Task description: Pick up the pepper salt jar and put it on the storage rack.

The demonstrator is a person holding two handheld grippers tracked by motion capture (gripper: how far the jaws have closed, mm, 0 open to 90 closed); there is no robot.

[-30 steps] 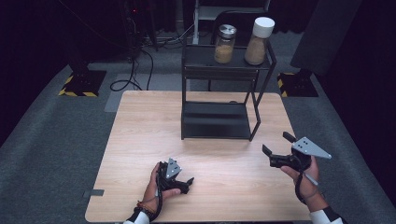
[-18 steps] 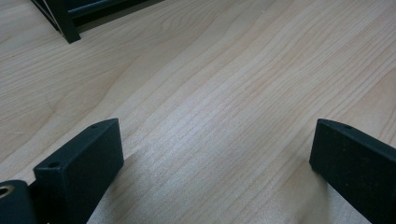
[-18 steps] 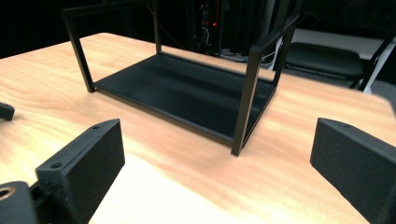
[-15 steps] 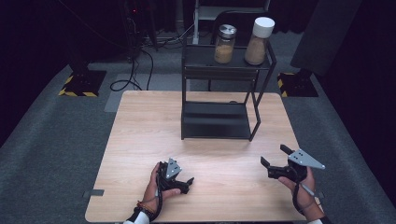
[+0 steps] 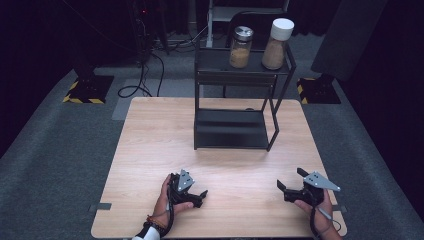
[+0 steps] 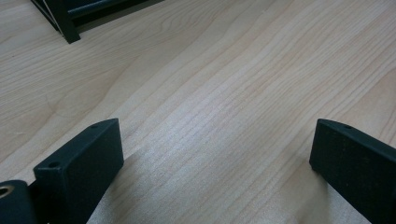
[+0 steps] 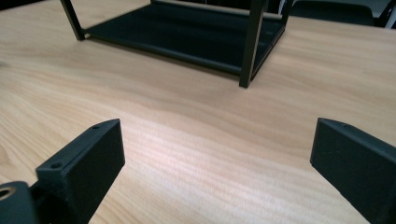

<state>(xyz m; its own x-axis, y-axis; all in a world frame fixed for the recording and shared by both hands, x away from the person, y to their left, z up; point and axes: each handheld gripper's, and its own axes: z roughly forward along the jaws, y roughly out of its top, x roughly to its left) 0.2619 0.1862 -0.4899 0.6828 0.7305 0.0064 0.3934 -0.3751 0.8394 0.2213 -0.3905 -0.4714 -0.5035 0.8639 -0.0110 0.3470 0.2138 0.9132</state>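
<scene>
A black two-tier metal rack (image 5: 235,127) stands at the back middle of the wooden table (image 5: 150,150). On its top shelf stand a glass jar with a metal lid (image 5: 240,47) and a taller jar with a white lid (image 5: 277,44), both holding brownish contents. My left gripper (image 5: 199,197) rests low at the front left of the table, open, with bare wood between its jaws (image 6: 215,158). My right gripper (image 5: 290,181) is at the front right, open and holding nothing; its view looks toward the rack's lower shelf (image 7: 187,32).
The rack's lower shelf is bare. A rack leg (image 7: 250,56) stands ahead of the right gripper. Dark carpet surrounds the table, with cables (image 5: 145,75) and yellow-black striped stand bases (image 5: 87,90) on the floor behind.
My right gripper has moved down and toward the table's front edge. The left gripper has stayed put.
</scene>
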